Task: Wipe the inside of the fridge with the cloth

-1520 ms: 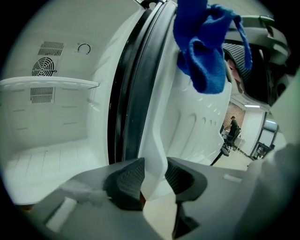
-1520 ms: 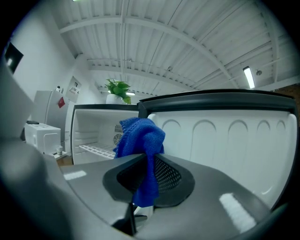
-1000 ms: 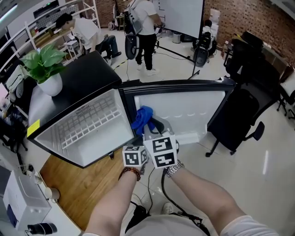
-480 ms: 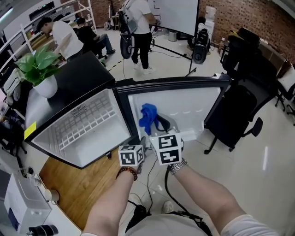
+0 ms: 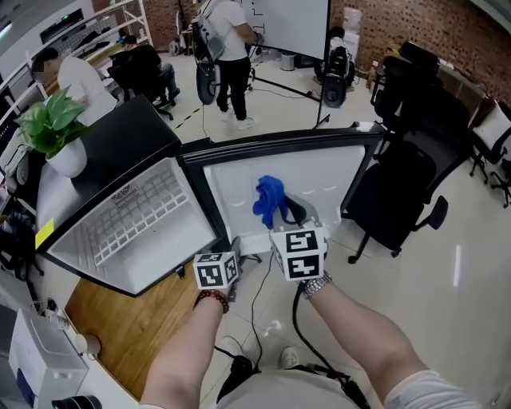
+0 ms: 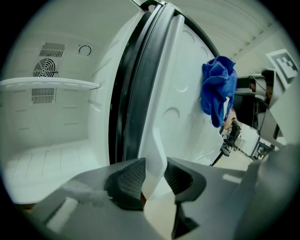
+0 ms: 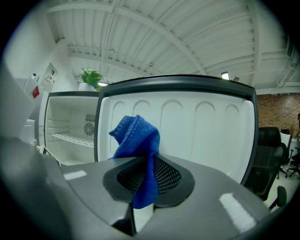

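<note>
- Open-plan office out back: brick wall (image 5: 423, 24), whiteboard (image 5: 291, 24), standing person (image 5: 227, 40) next to it, seated person (image 5: 148, 68) further left by the racks.
- Closer in, a small black fridge (image 5: 120, 152) with a potted plant (image 5: 52, 128) parked on top and the fridge door (image 5: 327, 180) swung wide open.
- Pinching the blue cloth (image 5: 270, 200) tight in the right gripper (image 5: 291, 217): jaws closed on a fold, most of it bunched up above the tips, a short tail dangling below.
- Holding that cloth up in front of the door's white inner liner, roughly mid-panel, so not in the main compartment. Too close to call whether it's actually touching the liner.
- Clamping the left gripper (image 5: 234, 244) onto the door's bottom edge down at the hinge side, white plastic lip wedged between the pads (image 6: 130, 177).
- Inside the compartment: one white shelf (image 5: 136, 220) across the middle and a round fan grille (image 6: 44, 68) on the back wall.
- Facing the door panel pretty much square-on from the right gripper view, with the compartment off to the left past the black door seal (image 6: 129, 93).
- Black office chair (image 5: 399, 184) sitting right behind the open door.
- Wooden surface (image 5: 120, 319) under the fridge, plus a black cable (image 5: 295, 319) trailing from the right gripper down over the pale floor.
</note>
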### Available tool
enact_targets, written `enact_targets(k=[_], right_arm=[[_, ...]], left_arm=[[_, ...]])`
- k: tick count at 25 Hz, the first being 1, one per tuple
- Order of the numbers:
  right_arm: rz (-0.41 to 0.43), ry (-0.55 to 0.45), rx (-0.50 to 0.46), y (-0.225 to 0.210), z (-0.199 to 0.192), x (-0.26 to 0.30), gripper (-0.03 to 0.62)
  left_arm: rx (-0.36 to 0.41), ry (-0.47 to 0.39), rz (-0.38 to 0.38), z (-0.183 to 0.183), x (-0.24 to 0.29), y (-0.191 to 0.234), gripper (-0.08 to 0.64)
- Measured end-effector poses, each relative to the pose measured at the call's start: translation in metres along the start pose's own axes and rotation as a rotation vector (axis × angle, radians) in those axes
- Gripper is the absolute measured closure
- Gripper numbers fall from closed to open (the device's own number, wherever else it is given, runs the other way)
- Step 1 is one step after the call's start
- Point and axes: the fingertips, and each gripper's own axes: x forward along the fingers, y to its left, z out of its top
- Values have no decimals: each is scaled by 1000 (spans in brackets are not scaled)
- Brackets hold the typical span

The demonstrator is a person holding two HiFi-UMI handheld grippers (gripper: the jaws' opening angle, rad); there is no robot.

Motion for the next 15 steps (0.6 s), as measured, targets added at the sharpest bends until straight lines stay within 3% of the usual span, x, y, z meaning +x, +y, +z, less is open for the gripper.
enact_targets(k=[15], right_arm=[[-154,39,-26,-94,-21,-31,546]], left_arm=[[8,-1,11,0,-2,0,433]])
